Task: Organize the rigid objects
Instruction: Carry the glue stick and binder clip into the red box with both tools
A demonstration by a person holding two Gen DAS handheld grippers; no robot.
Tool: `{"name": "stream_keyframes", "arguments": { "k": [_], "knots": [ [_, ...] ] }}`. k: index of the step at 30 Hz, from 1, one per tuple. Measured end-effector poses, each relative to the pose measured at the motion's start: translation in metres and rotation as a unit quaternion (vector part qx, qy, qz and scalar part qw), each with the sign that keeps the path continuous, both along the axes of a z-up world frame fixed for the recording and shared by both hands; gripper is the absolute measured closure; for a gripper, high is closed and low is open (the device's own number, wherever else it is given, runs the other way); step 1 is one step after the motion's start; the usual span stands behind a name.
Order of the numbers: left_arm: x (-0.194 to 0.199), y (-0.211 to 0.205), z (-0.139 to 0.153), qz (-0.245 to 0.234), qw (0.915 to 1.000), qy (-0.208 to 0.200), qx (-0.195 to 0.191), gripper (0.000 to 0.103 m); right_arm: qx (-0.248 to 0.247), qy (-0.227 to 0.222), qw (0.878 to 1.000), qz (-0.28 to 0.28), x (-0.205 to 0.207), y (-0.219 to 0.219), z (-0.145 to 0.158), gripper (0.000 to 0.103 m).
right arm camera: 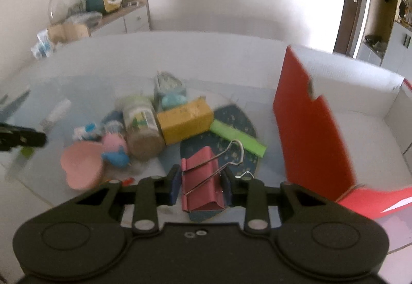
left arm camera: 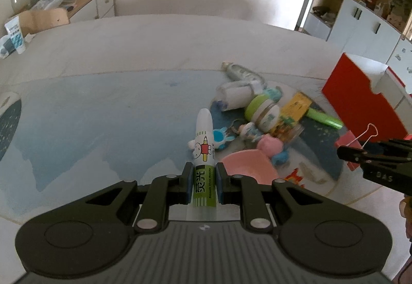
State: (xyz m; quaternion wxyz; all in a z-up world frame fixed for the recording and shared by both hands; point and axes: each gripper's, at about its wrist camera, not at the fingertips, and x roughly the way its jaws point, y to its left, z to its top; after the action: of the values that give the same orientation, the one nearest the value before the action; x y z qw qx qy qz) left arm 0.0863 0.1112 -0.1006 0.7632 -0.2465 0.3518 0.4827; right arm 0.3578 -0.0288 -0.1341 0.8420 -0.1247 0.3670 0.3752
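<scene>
Left gripper (left arm camera: 204, 182) clamps the highlighter (left arm camera: 204, 155) upright; right gripper (right arm camera: 200, 187) pinches the pink binder clip (right arm camera: 199, 185). Both likely bound for the red box (right arm camera: 309, 124) at two o'clock.

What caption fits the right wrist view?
Right tool clamps a pink binder clip above the toy pile, beside the red box.

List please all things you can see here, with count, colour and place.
marker: 1, white and green, in left gripper
binder clip: 1, pink, in right gripper
box: 1, red and white, right side, open
bowl: 1, pink, near edge of pile
jar: 1, green lid, lying in pile
carton: 1, yellow, mid pile
stick: 1, green, right of pile
left gripper: shut
right gripper: shut
</scene>
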Motion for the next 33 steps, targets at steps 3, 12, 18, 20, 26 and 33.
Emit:
{"name": "stream_keyframes", "arguments": {
  "k": [3, 12, 18, 20, 26, 33],
  "knots": [
    [0.012, -0.002, 0.01, -0.005, 1.0, -0.007, 0.004, 0.086, 0.013, -0.002, 1.0, -0.003, 0.001, -0.009, 0.02, 0.071],
    [0.065, -0.01, 0.039, -0.037, 0.9988, -0.031, 0.011, 0.086, 0.044, -0.009, 0.999, -0.02, 0.022, -0.04, 0.065, 0.071],
    [0.114, -0.014, 0.051, -0.061, 0.9972, -0.036, 0.021, 0.086, 0.05, -0.013, 0.998, -0.044, 0.047, -0.073, 0.075, 0.071],
    [0.13, -0.015, 0.053, -0.069, 0.9967, -0.037, 0.022, 0.086, 0.048, -0.013, 0.997, -0.05, 0.055, -0.082, 0.074, 0.071],
    [0.185, -0.018, 0.057, -0.093, 0.9949, -0.032, 0.024, 0.086, 0.039, -0.016, 0.997, -0.068, 0.083, -0.113, 0.067, 0.071],
    [0.254, -0.017, 0.055, -0.121, 0.9923, -0.022, 0.015, 0.086, 0.029, -0.012, 0.996, -0.085, 0.115, -0.145, 0.057, 0.071]
  ]
}}
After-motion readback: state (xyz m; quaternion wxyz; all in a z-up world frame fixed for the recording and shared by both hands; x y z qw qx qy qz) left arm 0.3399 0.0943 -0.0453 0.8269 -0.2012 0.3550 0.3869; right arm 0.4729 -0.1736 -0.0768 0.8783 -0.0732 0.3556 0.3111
